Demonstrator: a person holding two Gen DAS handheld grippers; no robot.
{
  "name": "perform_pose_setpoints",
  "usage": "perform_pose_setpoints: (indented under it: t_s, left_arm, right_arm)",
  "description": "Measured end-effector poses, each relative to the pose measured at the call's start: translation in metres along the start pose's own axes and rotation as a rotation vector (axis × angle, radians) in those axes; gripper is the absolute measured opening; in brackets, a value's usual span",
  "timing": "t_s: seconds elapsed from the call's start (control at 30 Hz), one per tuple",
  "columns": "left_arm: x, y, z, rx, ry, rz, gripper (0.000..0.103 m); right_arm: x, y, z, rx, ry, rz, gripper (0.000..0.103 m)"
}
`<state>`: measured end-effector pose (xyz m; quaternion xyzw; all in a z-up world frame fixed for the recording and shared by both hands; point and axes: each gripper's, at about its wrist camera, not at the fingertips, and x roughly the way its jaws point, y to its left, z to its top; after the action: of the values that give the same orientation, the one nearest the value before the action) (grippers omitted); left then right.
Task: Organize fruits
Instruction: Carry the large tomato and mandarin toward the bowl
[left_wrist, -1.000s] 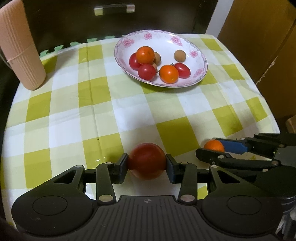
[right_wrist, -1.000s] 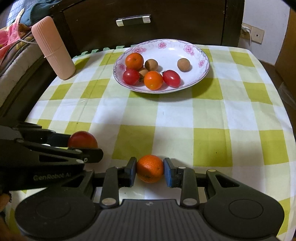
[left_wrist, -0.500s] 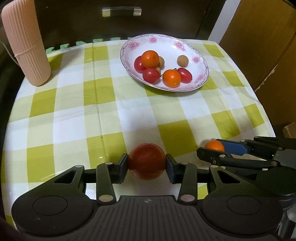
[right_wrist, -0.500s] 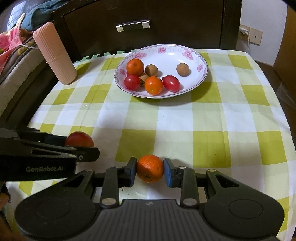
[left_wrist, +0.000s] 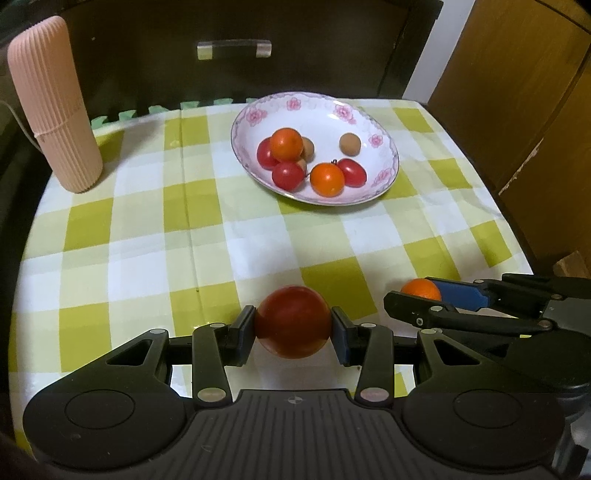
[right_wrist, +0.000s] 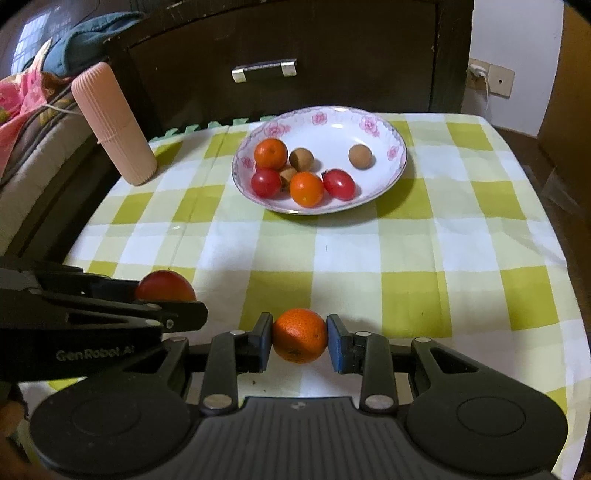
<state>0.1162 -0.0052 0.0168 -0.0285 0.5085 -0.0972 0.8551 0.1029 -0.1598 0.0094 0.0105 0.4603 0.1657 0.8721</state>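
Note:
My left gripper (left_wrist: 293, 328) is shut on a large red tomato (left_wrist: 293, 319) above the near part of the checked table. To its right, my right gripper (right_wrist: 300, 338) is shut on a small orange (right_wrist: 300, 334); that orange (left_wrist: 421, 288) also shows in the left wrist view, and the red tomato (right_wrist: 165, 285) peeks over the left gripper's arm in the right wrist view. At the far side stands a white flowered plate (left_wrist: 369, 122) holding several fruits: two oranges, red tomatoes and small brown fruits. The same plate (right_wrist: 369, 125) appears in the right wrist view.
A tall pink ribbed cylinder (left_wrist: 53, 107) stands at the table's far left corner. Behind the table is a dark cabinet with a metal handle (right_wrist: 264, 70). Wooden panels (left_wrist: 517, 92) rise on the right. Bedding lies off the left edge (right_wrist: 29, 110).
Both views have drawn back and tilted up slightly, so the plate and the cylinder look smaller and lower in the frame. Both grips are unchanged.

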Motion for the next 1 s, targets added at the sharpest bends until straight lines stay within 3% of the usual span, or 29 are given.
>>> perform_pose_setpoints:
  t_s: [1.0]
  left_arm:
    - [-0.014,-0.004,0.038,0.023,-0.134,0.026,0.050]
  right_arm:
    - [-0.015,-0.007,0.037,0.064,-0.102,-0.012,0.030]
